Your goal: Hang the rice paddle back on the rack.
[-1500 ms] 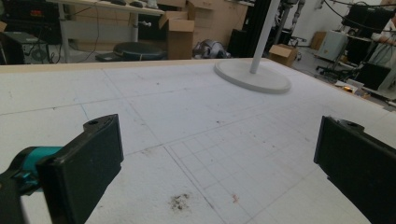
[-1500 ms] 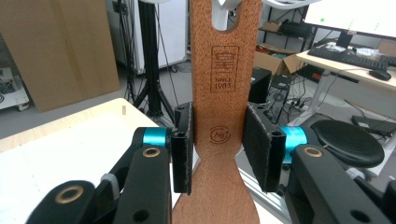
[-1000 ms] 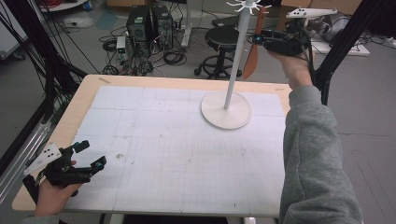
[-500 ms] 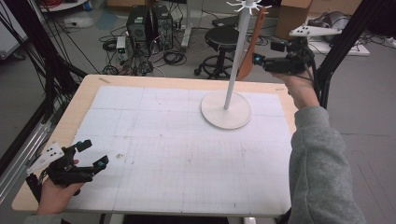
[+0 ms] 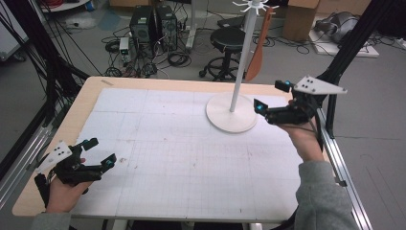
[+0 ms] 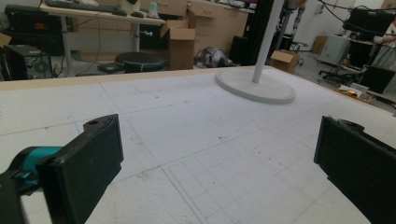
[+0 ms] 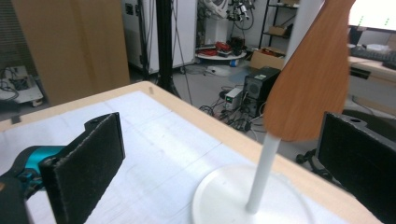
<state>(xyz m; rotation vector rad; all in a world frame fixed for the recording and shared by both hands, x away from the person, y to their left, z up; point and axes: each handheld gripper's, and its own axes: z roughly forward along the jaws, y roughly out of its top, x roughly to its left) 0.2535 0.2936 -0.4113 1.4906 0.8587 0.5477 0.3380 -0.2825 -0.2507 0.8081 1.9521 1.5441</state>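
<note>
Right claw (image 5: 274, 99) is low at the counter's (image 5: 158, 191) right side, just beside the stand's (image 5: 238, 72) round base, and its jaws have just been opening — now spread wide, nothing between them. The wooden spatula (image 5: 257, 50) hangs from the stand's top hooks, blade down beside the white pole, clear of the claw. In the right gripper view that spatula (image 7: 310, 79) dangles ahead of the open jaws, pole (image 7: 262, 172) and base below it. Over at the near left corner, the left claw (image 5: 99, 152) rests low over the counter, jaws spread, empty, pointing across toward the stand (image 6: 261, 51).
</note>
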